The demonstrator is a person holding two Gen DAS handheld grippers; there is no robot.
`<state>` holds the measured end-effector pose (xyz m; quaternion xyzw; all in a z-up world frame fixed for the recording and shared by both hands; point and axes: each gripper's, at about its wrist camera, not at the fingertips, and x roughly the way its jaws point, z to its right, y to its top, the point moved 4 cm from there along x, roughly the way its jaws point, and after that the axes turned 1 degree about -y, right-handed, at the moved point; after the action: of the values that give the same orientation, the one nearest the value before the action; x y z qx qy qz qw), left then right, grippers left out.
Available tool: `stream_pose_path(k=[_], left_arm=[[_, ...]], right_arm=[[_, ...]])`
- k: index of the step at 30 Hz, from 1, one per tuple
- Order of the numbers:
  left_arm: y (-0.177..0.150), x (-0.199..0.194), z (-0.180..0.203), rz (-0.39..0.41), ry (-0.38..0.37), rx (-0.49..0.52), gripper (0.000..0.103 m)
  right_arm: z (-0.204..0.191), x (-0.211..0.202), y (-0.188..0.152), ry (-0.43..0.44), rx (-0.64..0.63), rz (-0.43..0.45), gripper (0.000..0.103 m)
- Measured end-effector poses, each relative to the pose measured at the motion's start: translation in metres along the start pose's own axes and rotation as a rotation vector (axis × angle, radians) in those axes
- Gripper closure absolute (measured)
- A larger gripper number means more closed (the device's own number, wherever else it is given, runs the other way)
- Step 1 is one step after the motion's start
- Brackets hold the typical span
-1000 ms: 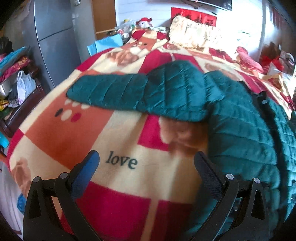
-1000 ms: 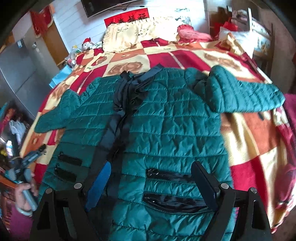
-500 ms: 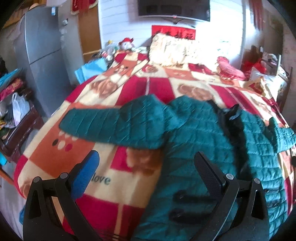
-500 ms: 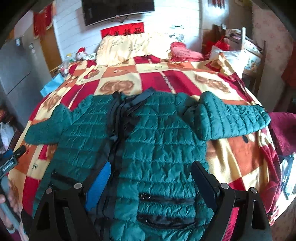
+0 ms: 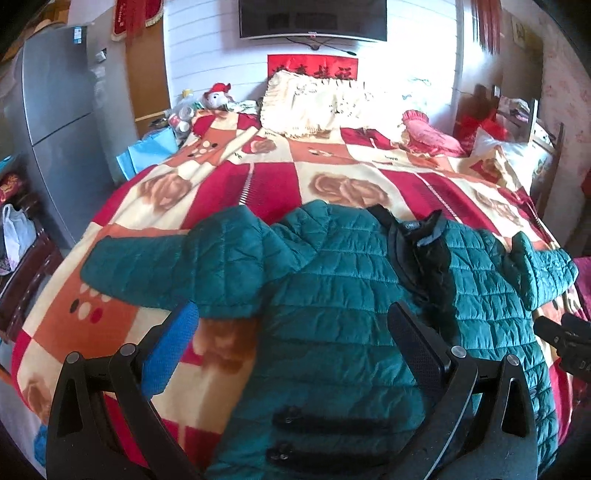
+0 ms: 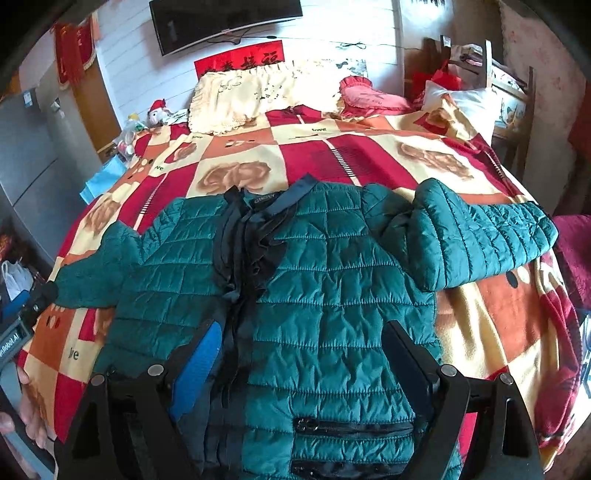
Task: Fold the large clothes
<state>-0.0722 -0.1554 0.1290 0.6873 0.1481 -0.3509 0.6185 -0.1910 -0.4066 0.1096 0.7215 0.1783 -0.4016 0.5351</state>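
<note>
jacket (image 6: 325, 295) x1 | blanket (image 6: 369, 155) x1 | TV (image 5: 312, 18) x1 | fridge (image 5: 62, 122) x1 | grippers x2: L (image 5: 291, 343), R (image 6: 301, 350)

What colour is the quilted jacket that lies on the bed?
The jacket is dark teal green with black zip trim, clearest in the right wrist view.

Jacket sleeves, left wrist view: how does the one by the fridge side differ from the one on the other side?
The fridge-side sleeve lies long and mostly flat, out sideways from the body; the far-side sleeve looks shorter and bunched at the shoulder. The first sits just beyond the open left claw; the second lies nearer the bed's opposite edge. Both are teal, quilted, spread on the blanket, unfolded.
</note>
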Motion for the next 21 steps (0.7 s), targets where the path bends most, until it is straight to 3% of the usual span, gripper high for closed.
stream_pose_path(k=[21], left_arm=[[-0.018,0.04,0.026,-0.086,-0.046,0.002,0.0]], right_arm=[[0.002,0.037,0.0,-0.053,-0.009,-0.041,0.016]])
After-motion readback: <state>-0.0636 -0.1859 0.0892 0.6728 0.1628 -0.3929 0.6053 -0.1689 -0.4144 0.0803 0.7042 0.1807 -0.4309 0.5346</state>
